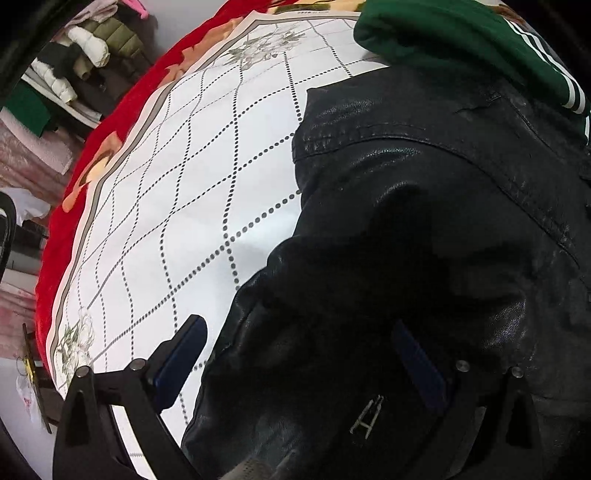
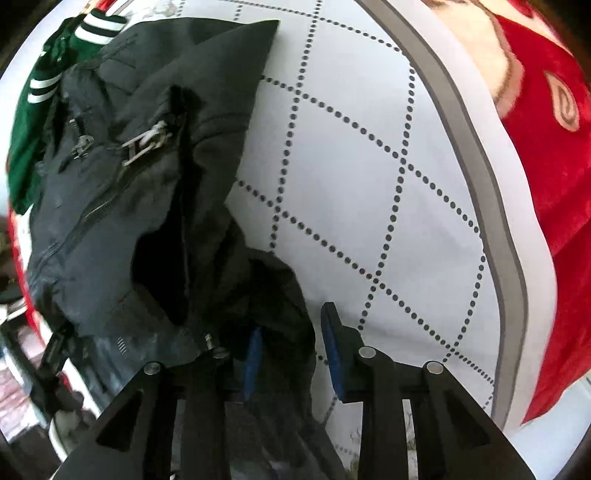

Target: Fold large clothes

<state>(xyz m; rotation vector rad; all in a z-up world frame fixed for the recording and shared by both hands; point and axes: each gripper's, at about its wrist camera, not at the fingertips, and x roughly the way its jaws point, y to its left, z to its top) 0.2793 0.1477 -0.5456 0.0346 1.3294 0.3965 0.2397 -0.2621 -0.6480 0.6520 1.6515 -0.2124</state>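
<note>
— Left hand-held gripper (image 1: pixel 301 363)? Spread wide, jaws straddling the jacket's (image 1: pixel 424 258) edge.

— Right hand-held gripper (image 2: pixel 291 350)? Parted, black cloth between the pads.

— Jacket? Crumpled on the quilt (image 2: pixel 369 184), long axis unclear, green top (image 1: pixel 461 40) beyond.

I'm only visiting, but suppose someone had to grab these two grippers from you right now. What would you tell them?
Left gripper: open over the black leather jacket, gripping nothing.
Right gripper: open, with a jacket edge between its fingers.
The jacket lies rumpled on the white dotted cloth; a green striped garment sits at its far end.
No neat fold shows yet; the folding is still to do.
</note>
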